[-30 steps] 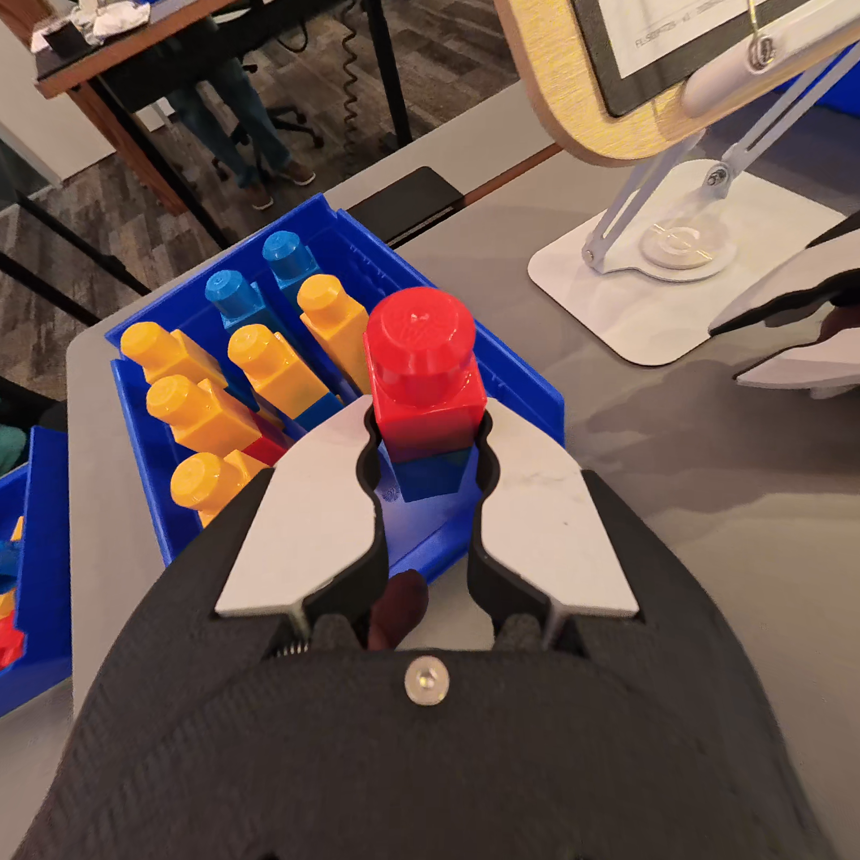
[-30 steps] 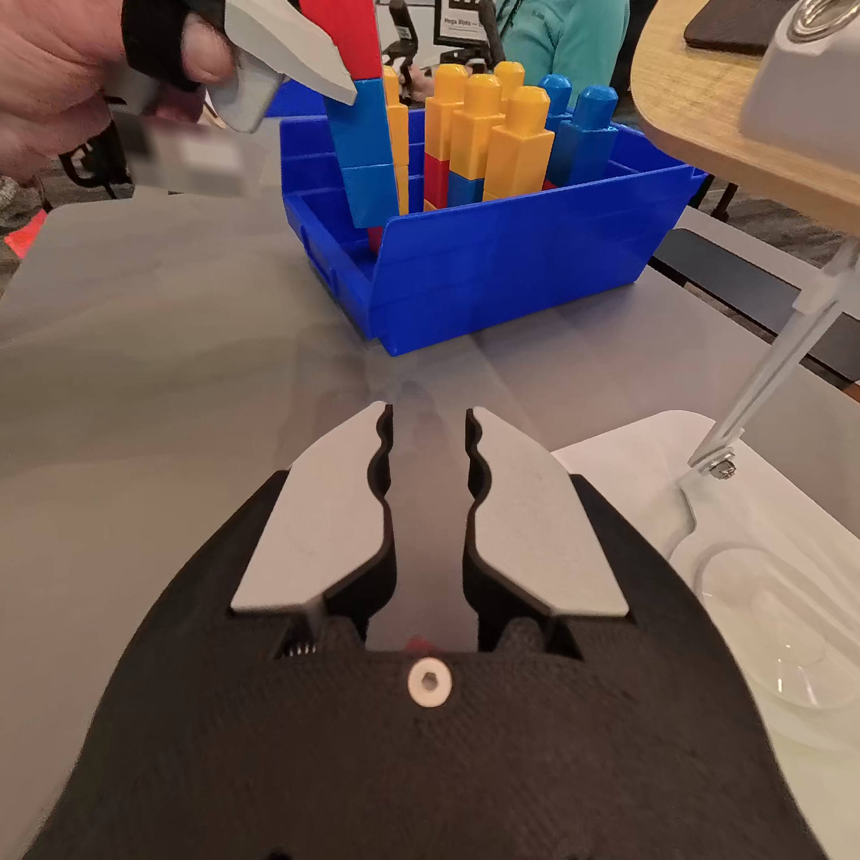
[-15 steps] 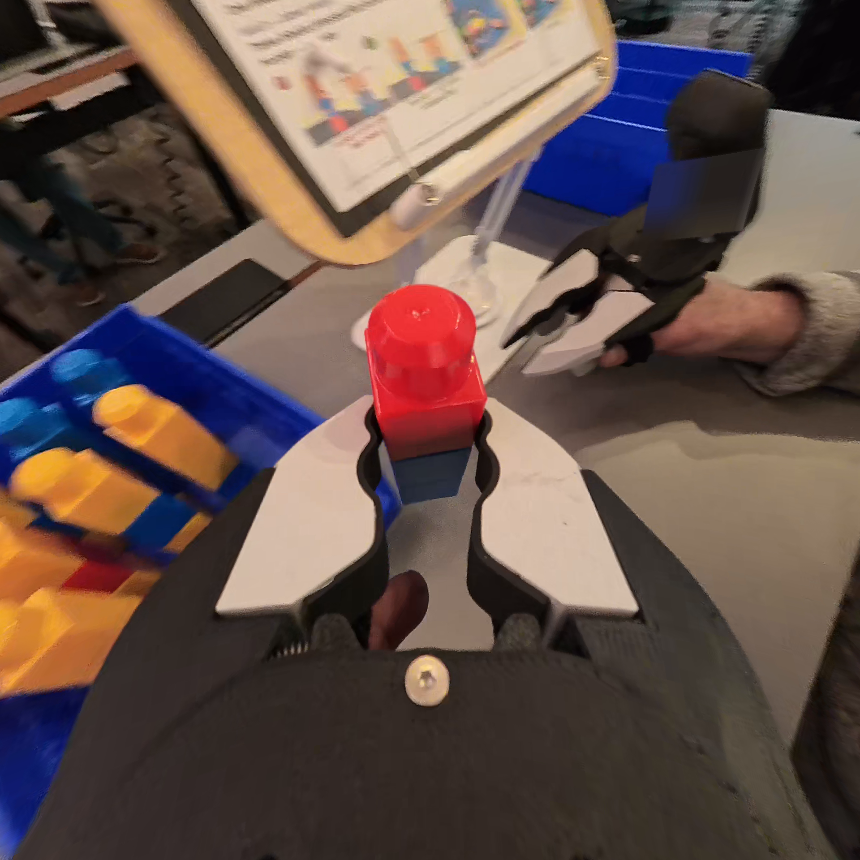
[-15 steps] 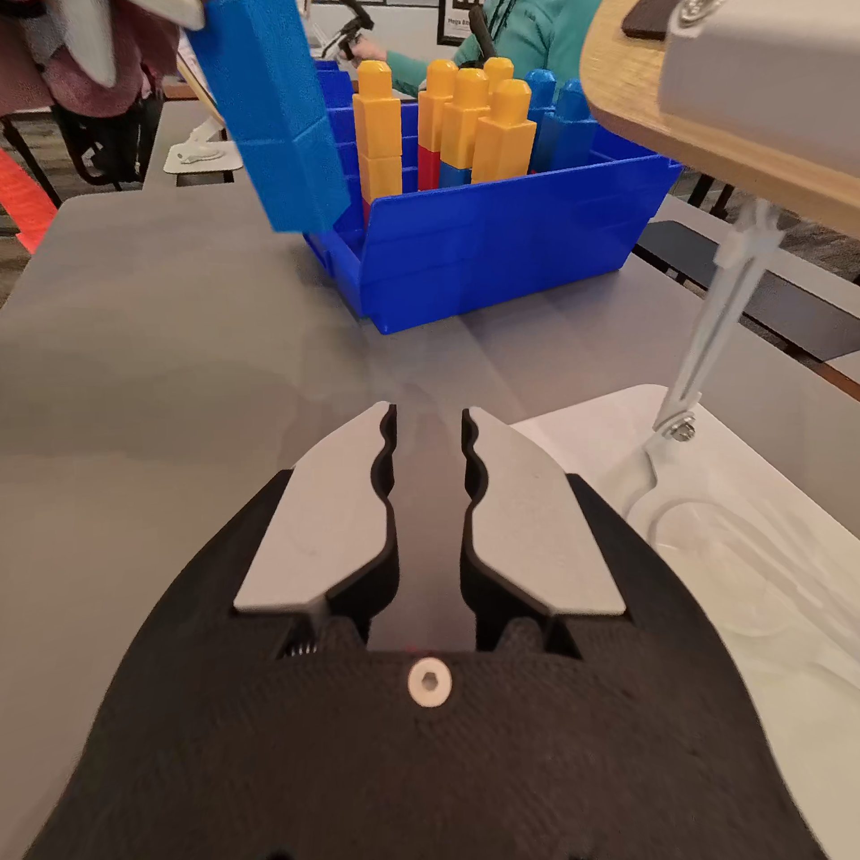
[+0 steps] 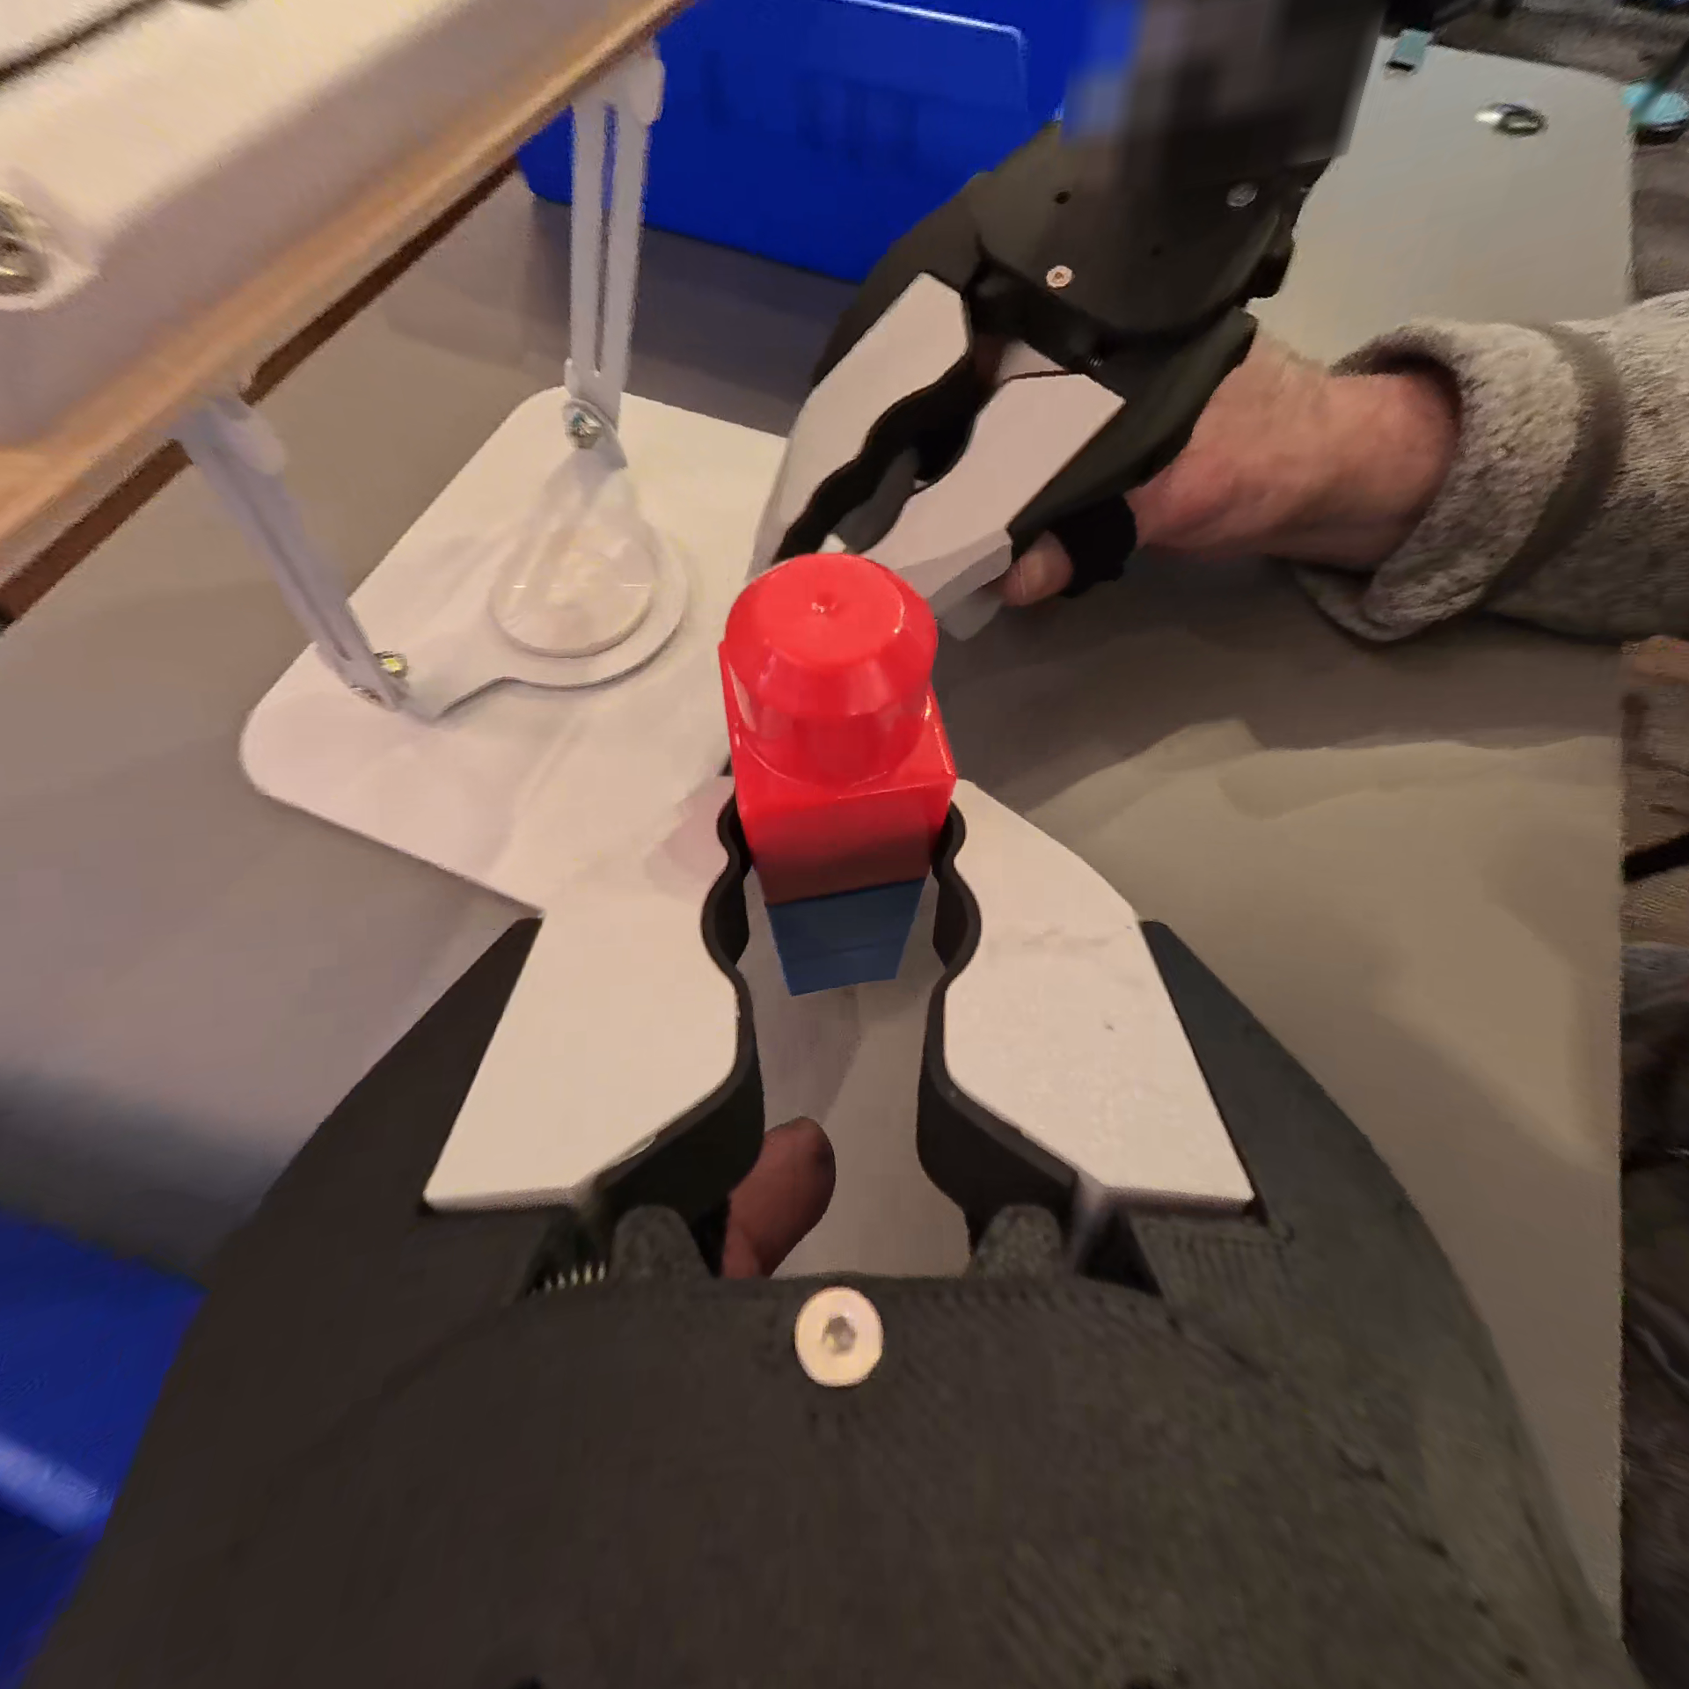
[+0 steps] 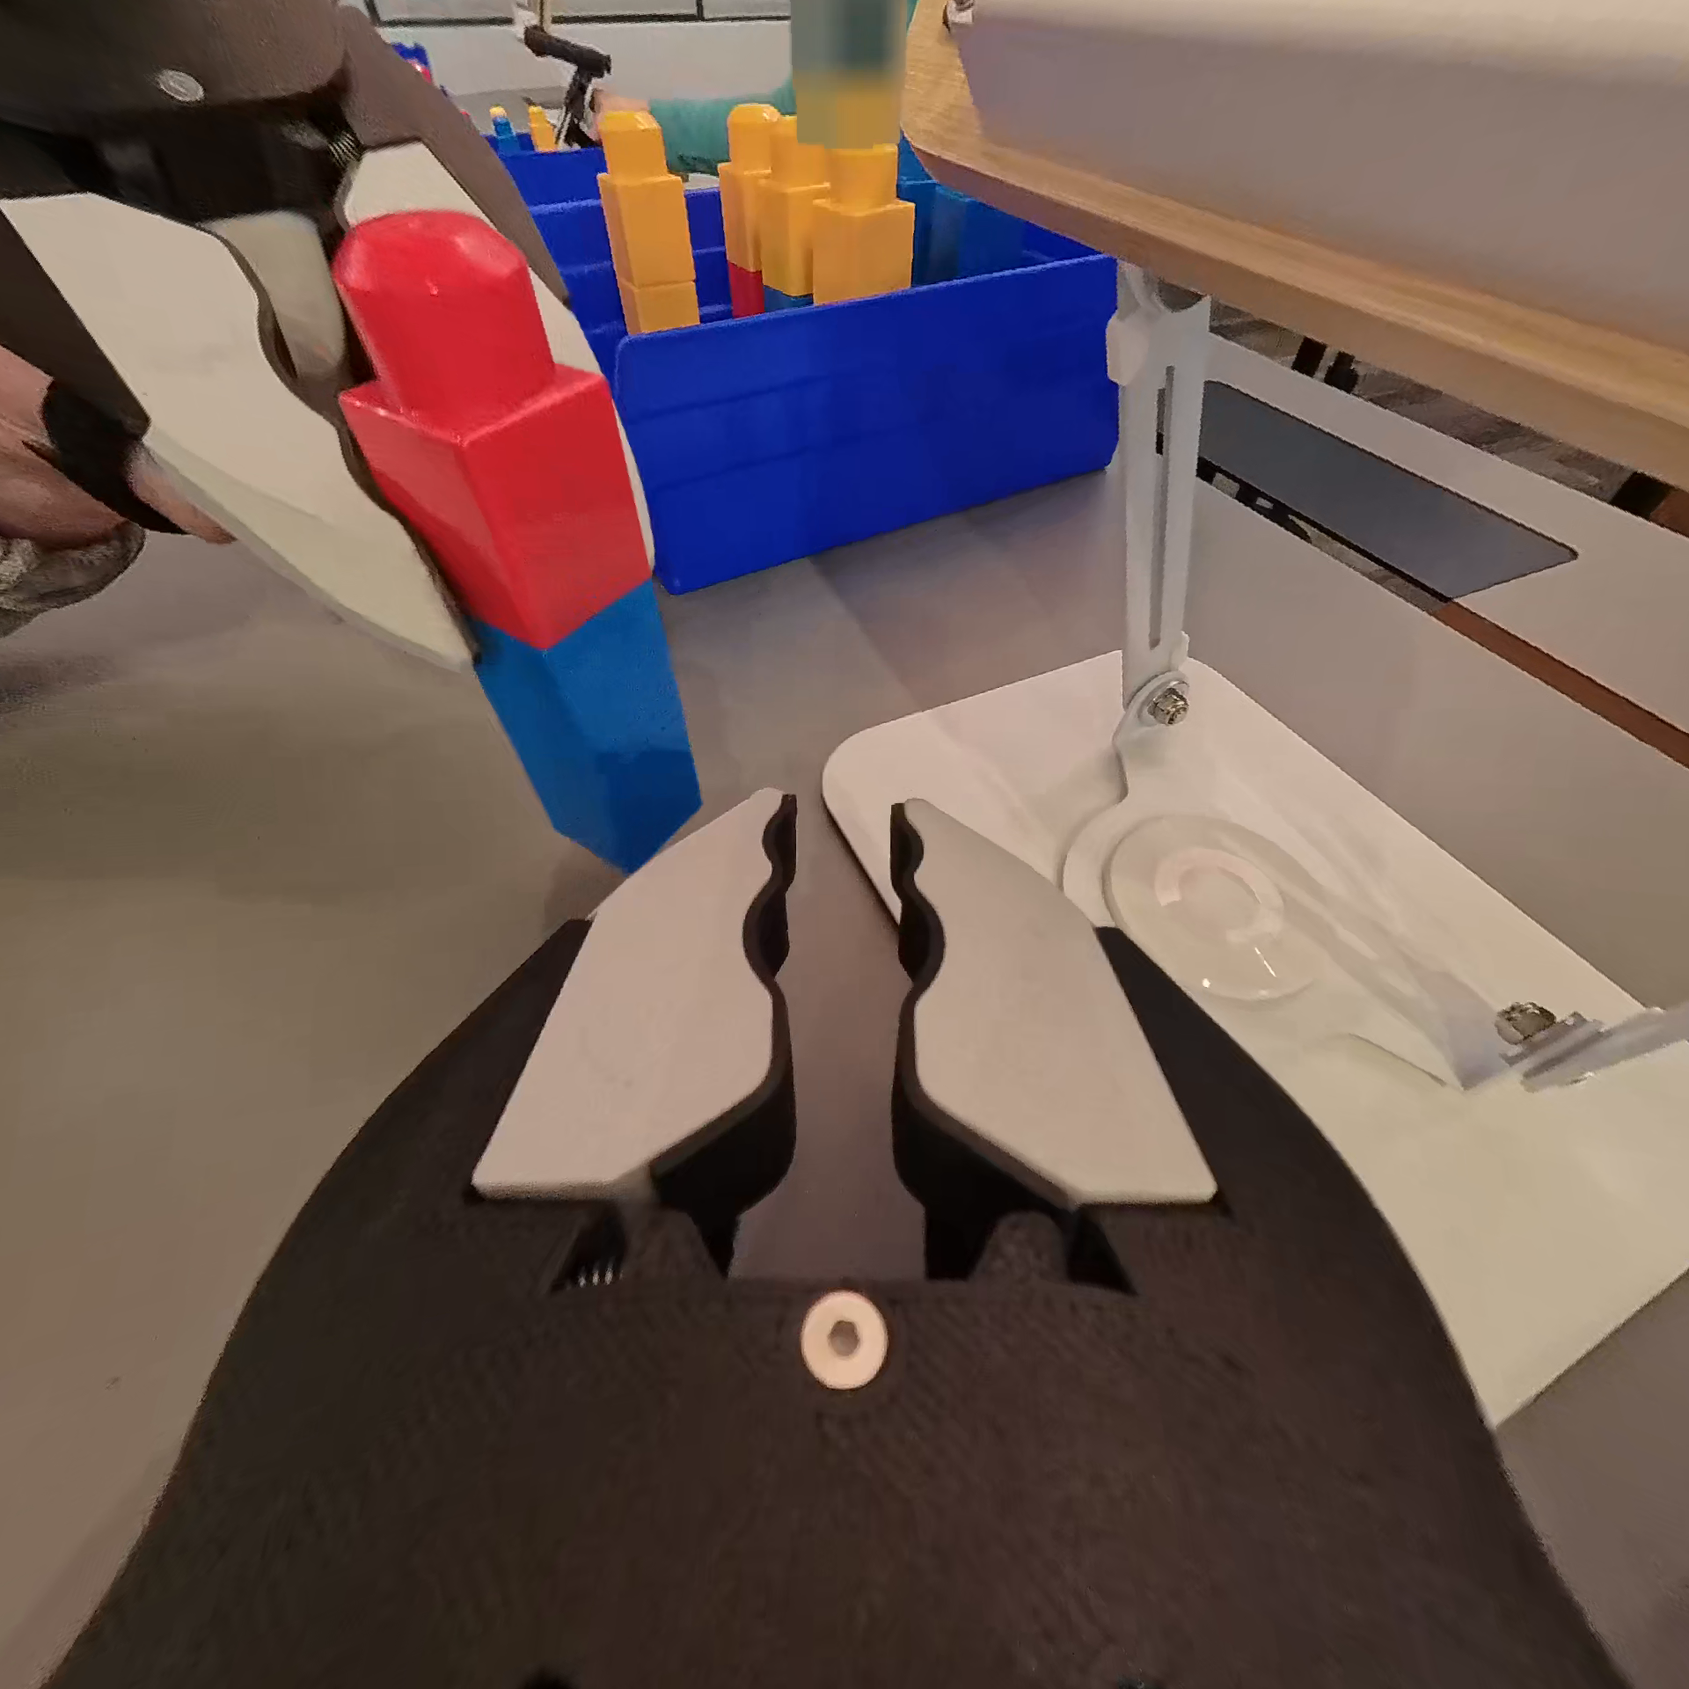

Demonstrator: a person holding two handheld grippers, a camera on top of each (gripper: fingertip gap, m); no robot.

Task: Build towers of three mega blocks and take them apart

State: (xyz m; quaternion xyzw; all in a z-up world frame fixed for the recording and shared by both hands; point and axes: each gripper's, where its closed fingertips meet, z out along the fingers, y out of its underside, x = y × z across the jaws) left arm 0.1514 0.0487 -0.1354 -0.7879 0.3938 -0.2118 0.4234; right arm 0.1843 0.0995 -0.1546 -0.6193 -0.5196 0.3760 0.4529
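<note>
My left gripper (image 5: 841, 841) is shut on a tower of mega blocks and holds it upright above the grey table. The pads press on the red top block (image 5: 832, 713); blue blocks (image 5: 841, 941) hang below it. In the right wrist view the tower shows as a red block (image 6: 493, 457) over two blue ones (image 6: 594, 722), tilted, with the left gripper's fingers (image 6: 274, 475) clamping the red one. My right gripper (image 6: 843, 809) is open with a narrow gap and empty, just right of the tower's foot. It also shows in the left wrist view (image 5: 877, 539), just behind the red knob.
A blue bin (image 6: 868, 439) with several yellow-topped towers stands behind. A white stand base (image 6: 1280, 823) with a wooden board (image 6: 1371, 274) above it is on the right. A second blue bin (image 5: 823, 137) is farther back. A person's hand (image 5: 1280, 457) holds the right gripper. Spacing between my two grippers at the tips: around 7 cm.
My left gripper has swung the tower away from the blue bin toward the right gripper, grasp unchanged. The right gripper's jaws have narrowed on nothing and it has come close to the tower.
</note>
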